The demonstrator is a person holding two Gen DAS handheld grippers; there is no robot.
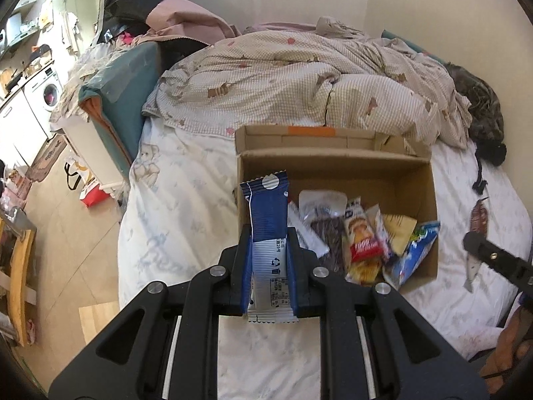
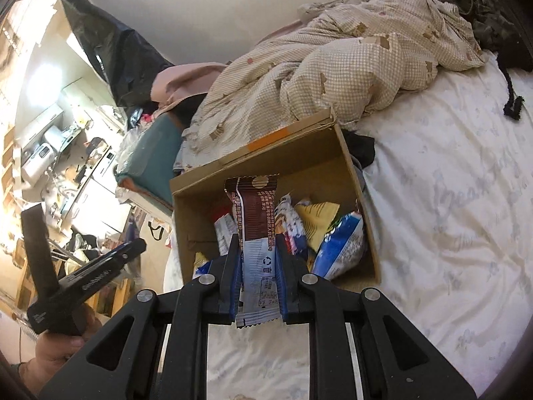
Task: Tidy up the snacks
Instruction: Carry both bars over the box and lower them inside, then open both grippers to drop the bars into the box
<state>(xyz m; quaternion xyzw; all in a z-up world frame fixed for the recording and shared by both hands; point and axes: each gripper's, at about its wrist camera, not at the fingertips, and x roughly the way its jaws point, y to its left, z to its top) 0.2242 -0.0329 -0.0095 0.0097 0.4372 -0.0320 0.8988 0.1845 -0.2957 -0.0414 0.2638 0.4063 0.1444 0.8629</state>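
Note:
My left gripper (image 1: 268, 233) is shut on a blue and white snack bar wrapper (image 1: 268, 206), held upright above the near left corner of an open cardboard box (image 1: 333, 173) on the bed. My right gripper (image 2: 257, 241) is shut on a brown and white snack bar wrapper (image 2: 255, 210), held over the same box (image 2: 266, 163). The box holds several snack packets, among them a red and yellow one (image 1: 363, 250), a blue bag (image 1: 413, 253) and a yellow packet (image 2: 318, 216). The right gripper's tip (image 1: 473, 243) shows at the left view's right edge. The left gripper's body (image 2: 93, 273) shows at the lower left of the right view.
The box sits on a white bed sheet (image 1: 173, 220). A rumpled checked duvet (image 1: 299, 76) lies behind it. A dark garment (image 1: 483, 113) lies at the far right. A teal cushion (image 1: 126, 93) and floor clutter (image 1: 76, 180) are to the left of the bed.

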